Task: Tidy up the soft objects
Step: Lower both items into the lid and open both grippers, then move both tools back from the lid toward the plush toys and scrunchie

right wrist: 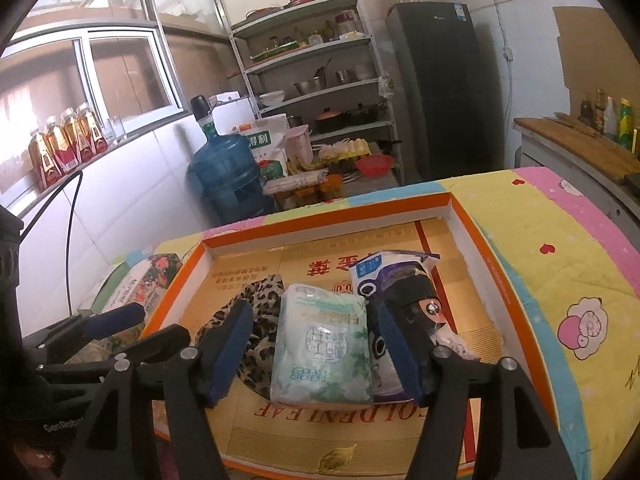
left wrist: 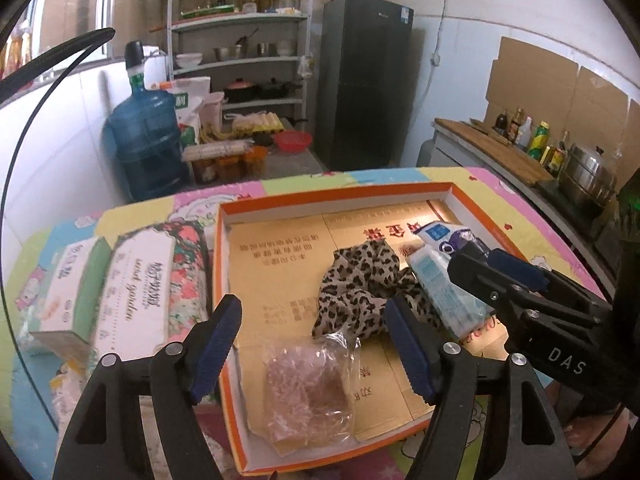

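Right wrist: scarf [right wrist: 256,312] partly hidden.

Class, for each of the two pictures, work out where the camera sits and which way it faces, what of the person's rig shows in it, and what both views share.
Left wrist: rides the left gripper, facing the orange box over a clear bag; the right gripper enters at right.
Right wrist: rides the right gripper, facing the box with the tissue pack between its open fingers; the left gripper shows at left.
Shared: box, leopard cloth, tissue pack, water jug, shelves.
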Tool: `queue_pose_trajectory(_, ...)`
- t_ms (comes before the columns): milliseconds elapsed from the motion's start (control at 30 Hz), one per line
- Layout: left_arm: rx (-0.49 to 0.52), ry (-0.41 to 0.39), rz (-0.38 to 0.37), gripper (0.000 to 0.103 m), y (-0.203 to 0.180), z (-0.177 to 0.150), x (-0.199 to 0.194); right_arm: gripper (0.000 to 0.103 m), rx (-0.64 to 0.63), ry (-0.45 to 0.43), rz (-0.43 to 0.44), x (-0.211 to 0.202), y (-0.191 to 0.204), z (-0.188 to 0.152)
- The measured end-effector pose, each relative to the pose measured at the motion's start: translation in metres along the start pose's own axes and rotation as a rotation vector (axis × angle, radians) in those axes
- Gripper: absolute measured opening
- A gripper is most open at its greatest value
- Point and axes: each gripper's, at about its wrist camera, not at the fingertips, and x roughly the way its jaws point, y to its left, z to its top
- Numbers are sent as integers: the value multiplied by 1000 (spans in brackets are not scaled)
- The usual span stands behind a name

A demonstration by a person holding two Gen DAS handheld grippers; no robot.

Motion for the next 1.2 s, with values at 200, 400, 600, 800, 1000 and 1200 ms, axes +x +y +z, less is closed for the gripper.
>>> queue_pose_trajectory(200,-9,-45,17,75,7,3,-16,65,5,-17,-6,-9,2,0)
queue_pose_trajectory(400,-15,-98,48,75,14,2,-36,65,-10,-35,-12,-21,11,1)
queue_pose_trajectory(600,-25,-127,55,75,22,2,-55,65,-28,-51,-12,-33,24,1)
queue_pose_trajectory(800,-27,-165,71,75,28,1,-78,65,-47,-67,-7,-46,38,0)
queue_pose_trajectory(1000,-28,-200,81,75,39,-2,-102,65,-65,-80,0,-60,56,-4)
queue_pose_trajectory(1200,-40,-216,93,75,50,-9,-122,65,-84,-96,6,-74,72,-9)
